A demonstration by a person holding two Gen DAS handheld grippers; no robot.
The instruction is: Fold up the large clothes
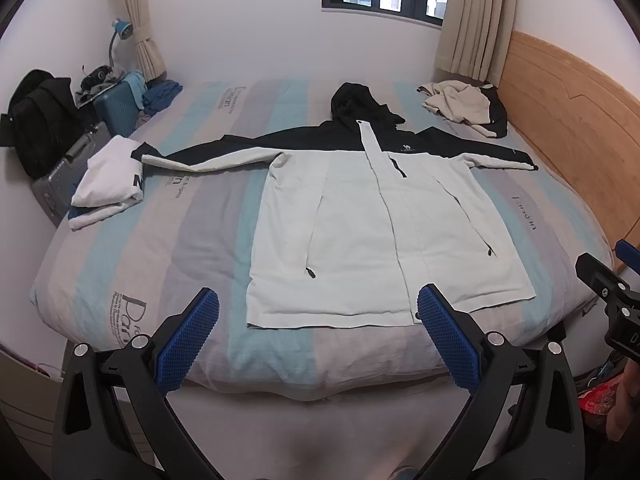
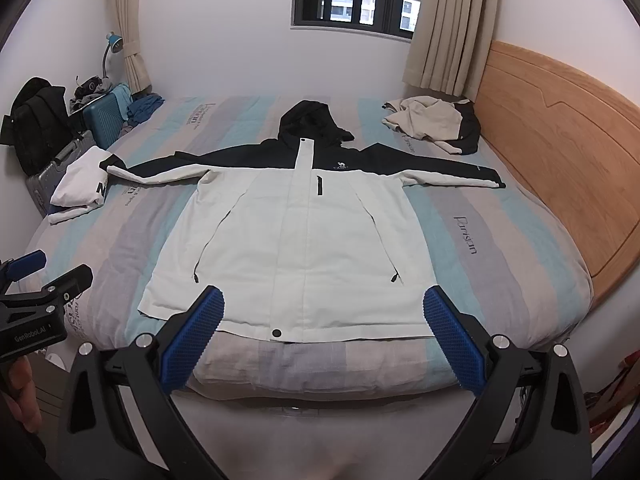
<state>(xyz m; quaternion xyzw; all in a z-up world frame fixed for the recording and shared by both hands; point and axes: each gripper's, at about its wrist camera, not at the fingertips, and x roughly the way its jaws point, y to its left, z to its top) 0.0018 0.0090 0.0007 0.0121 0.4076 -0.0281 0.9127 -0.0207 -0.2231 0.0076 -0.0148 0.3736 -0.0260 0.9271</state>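
The hooded jacket (image 2: 296,240) is laid flat, front up, on the striped bedspread (image 2: 480,240), sleeves spread wide, presumably so the folds can be started; the left gripper (image 1: 318,330) and right gripper (image 2: 322,330) are held above the hem, both spread wide, nothing grasped or touched.

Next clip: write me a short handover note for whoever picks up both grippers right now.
Left gripper: open, empty, held off the near edge of the bed.
Right gripper: open, empty, same stance.
White-and-black hooded jacket: spread flat, front up, on the striped bedspread, sleeves out, hood toward the window.
Done: jacket laid out; a folded white garment sits at the left edge.
Left: every fold. A crumpled beige-and-black garment waits near the wooden headboard.
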